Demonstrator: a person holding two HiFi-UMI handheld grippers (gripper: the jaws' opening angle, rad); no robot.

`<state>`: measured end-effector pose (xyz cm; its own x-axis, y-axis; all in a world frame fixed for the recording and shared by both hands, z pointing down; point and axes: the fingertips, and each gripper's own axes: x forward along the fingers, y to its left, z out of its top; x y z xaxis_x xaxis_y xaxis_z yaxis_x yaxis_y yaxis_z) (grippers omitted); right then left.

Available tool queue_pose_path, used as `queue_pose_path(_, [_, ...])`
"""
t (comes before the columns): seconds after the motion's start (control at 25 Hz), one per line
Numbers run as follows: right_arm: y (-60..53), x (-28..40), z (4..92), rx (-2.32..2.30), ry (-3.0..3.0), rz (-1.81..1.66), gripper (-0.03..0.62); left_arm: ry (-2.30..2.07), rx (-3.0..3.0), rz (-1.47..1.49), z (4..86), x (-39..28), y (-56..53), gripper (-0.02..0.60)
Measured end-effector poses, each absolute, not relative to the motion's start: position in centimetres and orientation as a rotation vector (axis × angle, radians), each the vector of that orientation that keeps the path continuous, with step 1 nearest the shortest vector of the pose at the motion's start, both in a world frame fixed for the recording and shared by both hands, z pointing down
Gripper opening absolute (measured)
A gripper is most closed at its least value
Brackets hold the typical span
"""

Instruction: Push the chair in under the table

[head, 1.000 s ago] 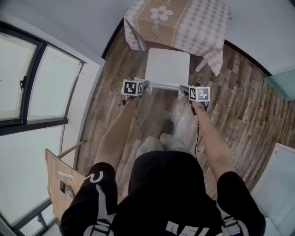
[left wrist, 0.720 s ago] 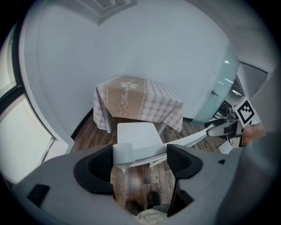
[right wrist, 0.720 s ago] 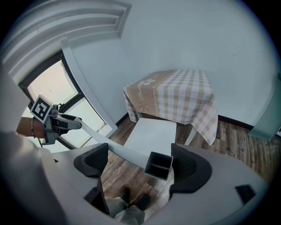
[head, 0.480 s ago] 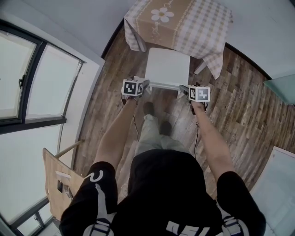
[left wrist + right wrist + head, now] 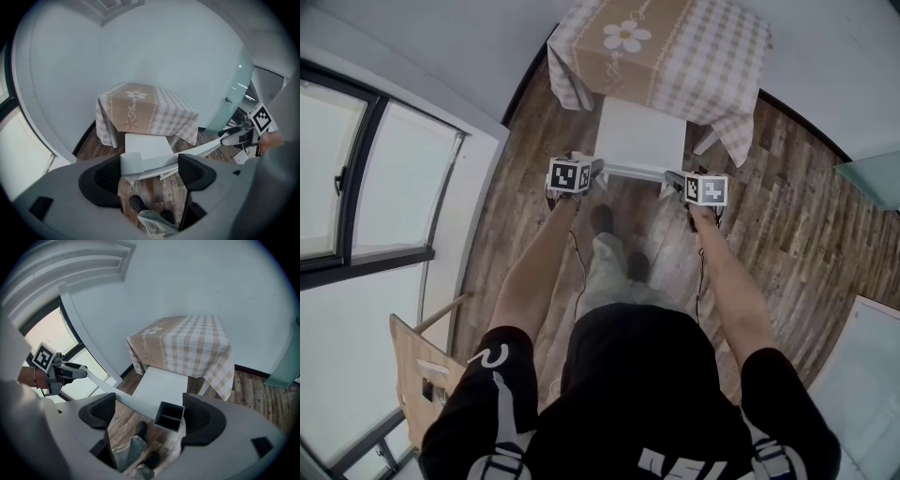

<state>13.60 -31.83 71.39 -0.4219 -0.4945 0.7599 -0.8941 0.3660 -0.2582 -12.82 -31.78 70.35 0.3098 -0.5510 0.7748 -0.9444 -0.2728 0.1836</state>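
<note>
While both claws hold wide apart, the left claw [image 5: 151, 172] and right claw [image 5: 150, 414] each have one end of the top rail [image 5: 133, 164] between their jaws. It runs side to side. The chair [image 5: 639, 139] faces the table [image 5: 661, 47], its seat a bit further under than before. The writing on the cloth is too small to read.

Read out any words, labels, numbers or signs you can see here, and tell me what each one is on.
"Flower": a cursive word on the brown-and-white checked tablecloth, blurred, so this is a likely reading only.
White print on the person's black shirt: partly cut off, not readable.
Left gripper and right gripper: black-and-white square markers only, no letters or numbers.
</note>
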Motion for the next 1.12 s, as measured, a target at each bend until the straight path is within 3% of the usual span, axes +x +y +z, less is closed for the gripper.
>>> queue_pose_path(1.12, [-41.1,8.8,71.8,1.28,-1.961,0.993,0.46,-1.189,2.015,0.845,71.4,-17.1,-44.4,0.379])
